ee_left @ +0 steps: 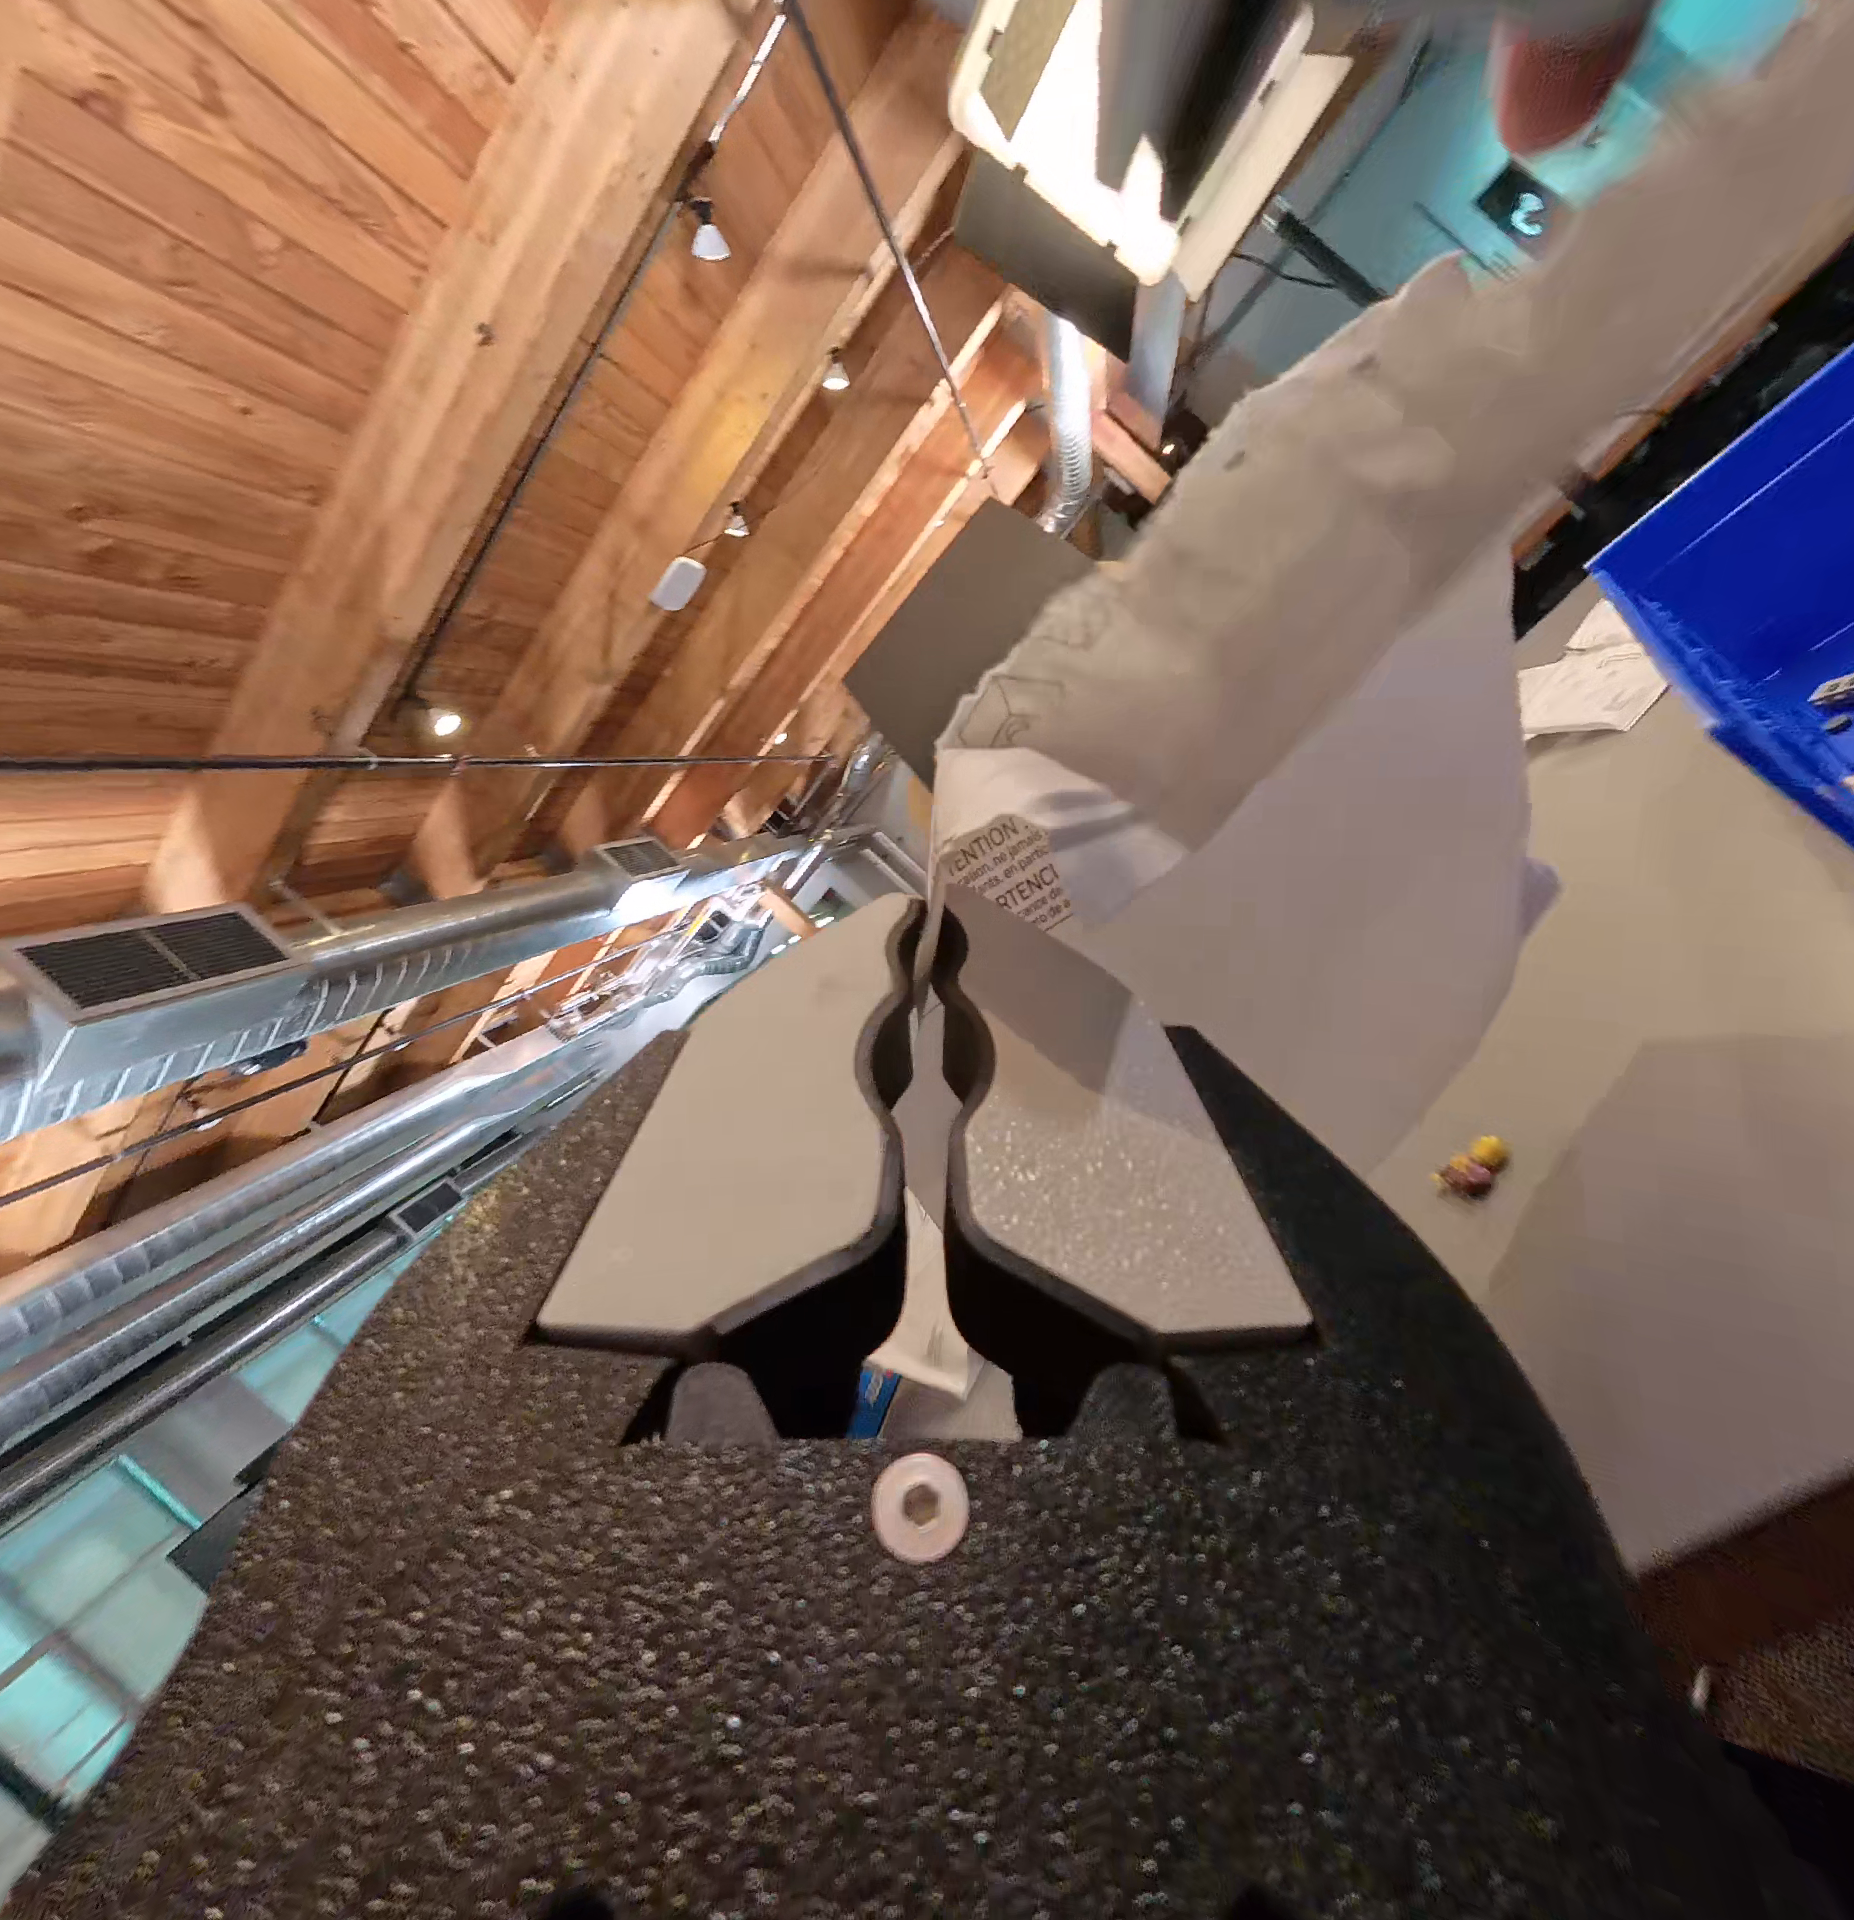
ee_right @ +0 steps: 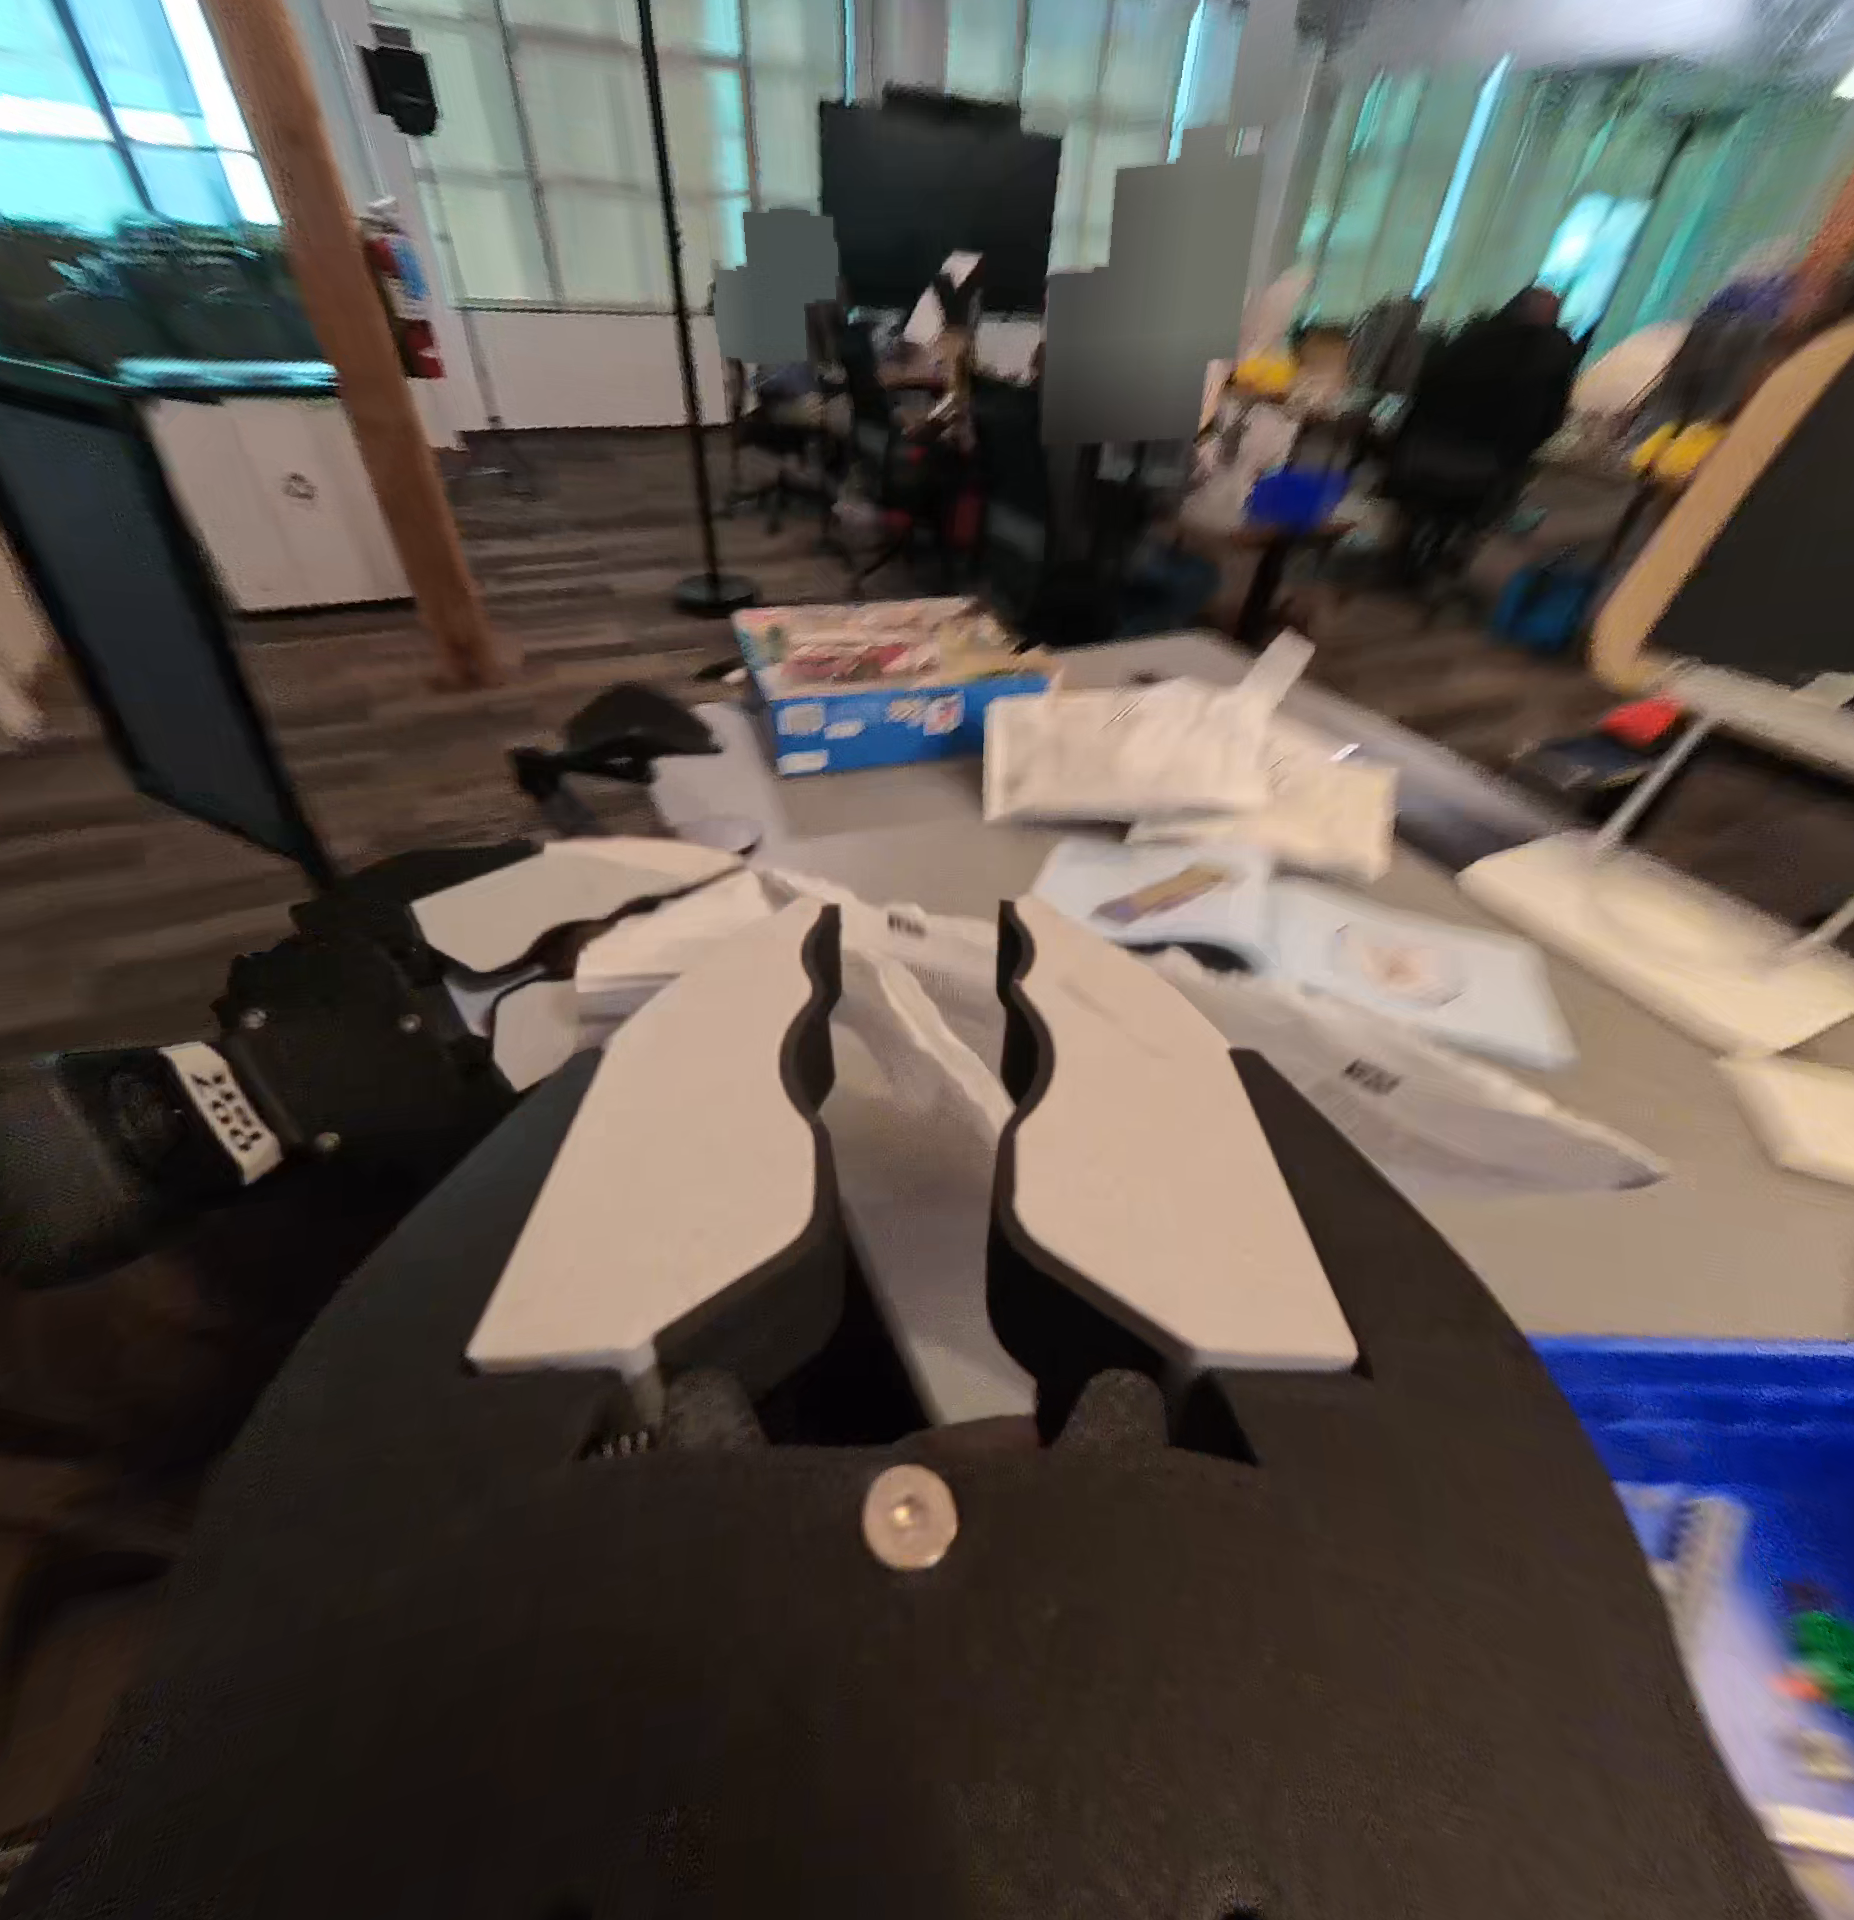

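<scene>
both views are wide-angle, with straight lines bowing toward the edges. the left wrist view is warmly lit: small ceiling spotlights (ee_left: 445, 722) glow against the wooden ceiling (ee_left: 227, 364), and the metal duct (ee_left: 279, 997) carries bright glare along its length. motion smear softens its upper right corner, while the near black gripper body (ee_left: 902, 1662) looks grainy and sharp. the right wrist view is cooler, lit by daylight from tall windows (ee_right: 611, 156) that are washed out. its background, the table (ee_right: 902, 831) and right edge are heavily blurred; soft shadows lie between the pale fingers (ee_right: 694, 1122).
</scene>
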Demonstrator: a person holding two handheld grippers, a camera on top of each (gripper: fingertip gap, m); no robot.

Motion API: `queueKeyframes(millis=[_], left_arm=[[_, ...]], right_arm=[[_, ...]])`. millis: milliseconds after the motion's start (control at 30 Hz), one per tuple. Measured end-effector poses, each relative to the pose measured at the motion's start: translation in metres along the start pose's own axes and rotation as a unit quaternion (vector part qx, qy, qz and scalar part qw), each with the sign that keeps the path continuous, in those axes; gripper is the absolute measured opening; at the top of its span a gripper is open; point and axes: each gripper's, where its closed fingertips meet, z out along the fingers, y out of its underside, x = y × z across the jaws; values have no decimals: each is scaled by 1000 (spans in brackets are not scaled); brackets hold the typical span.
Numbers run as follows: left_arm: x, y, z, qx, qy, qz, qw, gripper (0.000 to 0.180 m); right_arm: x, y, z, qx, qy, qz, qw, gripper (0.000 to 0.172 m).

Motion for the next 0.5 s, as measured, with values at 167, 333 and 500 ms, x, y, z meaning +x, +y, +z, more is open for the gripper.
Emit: queueKeyframes(millis=[167,333,500], left_arm=[[10,-13,-71,-23,-18,-2,1000,0],[45,-40,-120,26,42,-3,999,0],[80,-59,-159,52,96,-2,994,0]], right_arm=[[-38,66,-15,-30,-51,99,993,21],[-68,119,-34,-63,-88,179,978,28],[-88,144,-58,-20,-146,305,941,48]])
